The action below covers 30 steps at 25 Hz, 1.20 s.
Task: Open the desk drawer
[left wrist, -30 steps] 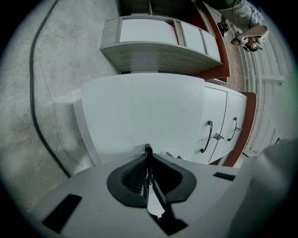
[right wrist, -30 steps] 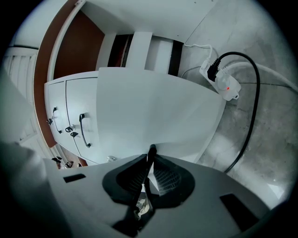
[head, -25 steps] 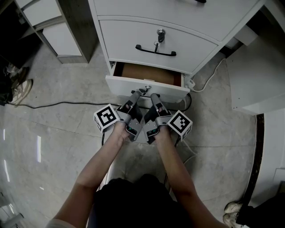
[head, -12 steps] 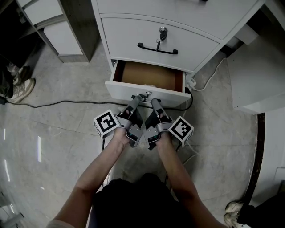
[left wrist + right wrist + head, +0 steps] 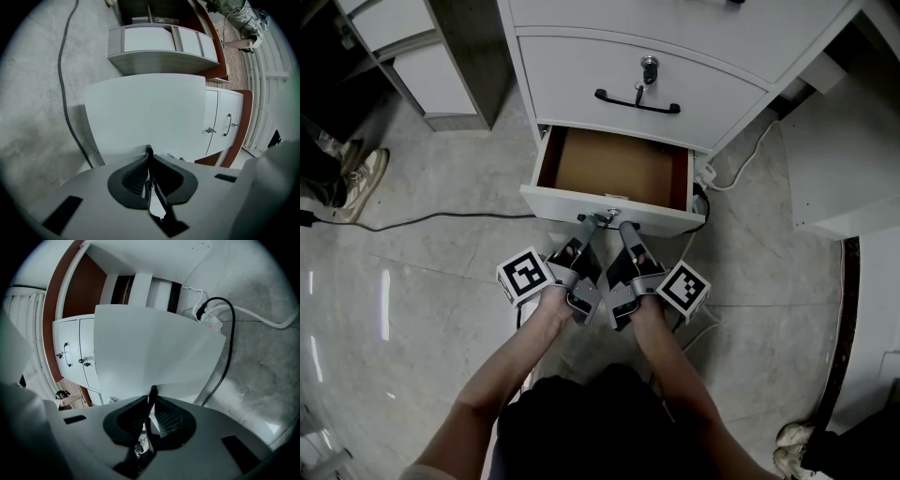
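**Desk drawer: lowest of the stack, drawn partway, both grippers on its handle**

- Item: desk drawer (image 5: 555, 199), bottom unit of the white pedestal. It stands out from the carcass, white front toward the person, its brown bottom bare.
- Above it: upper drawer (image 5: 581, 80), closed, with a black pull and a key in the lock.
- Left gripper (image 5: 585, 225): jaws pressed together, pinching the thin dark drawer handle (image 5: 149, 151), as its own view shows.
- Right gripper (image 5: 625, 228): just beside the left and pinching the same handle.
- Surroundings: black cable (image 5: 422, 219) on the stone floor at left; white power strip (image 5: 705, 175) by the drawer's right corner.
- Step in hand, as judged: the pull itself, roughly mid-travel.
- Next move calls for: a level, straight draw toward the person with both grips kept firm and even, so the drawer does not skew on its runners.
- After that: let go once it stops.
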{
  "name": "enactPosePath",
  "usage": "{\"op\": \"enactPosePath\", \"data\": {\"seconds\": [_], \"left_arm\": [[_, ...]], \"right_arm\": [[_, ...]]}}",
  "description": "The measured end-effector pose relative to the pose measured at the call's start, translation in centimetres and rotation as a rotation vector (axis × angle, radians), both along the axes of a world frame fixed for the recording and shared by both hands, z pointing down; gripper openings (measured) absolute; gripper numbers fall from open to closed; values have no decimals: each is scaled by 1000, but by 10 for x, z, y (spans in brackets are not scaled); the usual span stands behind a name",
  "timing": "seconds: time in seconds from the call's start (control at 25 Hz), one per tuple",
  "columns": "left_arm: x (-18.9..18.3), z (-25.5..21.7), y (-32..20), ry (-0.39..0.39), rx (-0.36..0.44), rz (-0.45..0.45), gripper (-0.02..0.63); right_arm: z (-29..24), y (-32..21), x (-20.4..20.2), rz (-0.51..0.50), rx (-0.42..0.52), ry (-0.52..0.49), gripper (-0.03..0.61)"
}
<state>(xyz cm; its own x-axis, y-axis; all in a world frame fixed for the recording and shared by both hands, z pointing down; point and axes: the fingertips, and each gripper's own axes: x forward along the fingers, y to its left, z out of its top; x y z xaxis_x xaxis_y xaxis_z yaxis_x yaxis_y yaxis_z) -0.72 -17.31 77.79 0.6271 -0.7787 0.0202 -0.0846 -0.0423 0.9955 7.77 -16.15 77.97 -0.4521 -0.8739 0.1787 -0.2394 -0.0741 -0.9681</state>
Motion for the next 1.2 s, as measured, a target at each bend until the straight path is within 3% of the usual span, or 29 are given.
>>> {"op": "enactPosePath", "data": {"seconds": [0.76,1.0,1.2], "left_arm": [[1,-2,38,20,1,12,37],[1,5,43,-14,21,26,37],[-1,35,52,-59,3,47,38]], "right_arm": [[-2,36,-1,-19,26,10,55],[5,40,-1,-36,51,66,56],[32,49,-4,-28,27,18,57]]}}
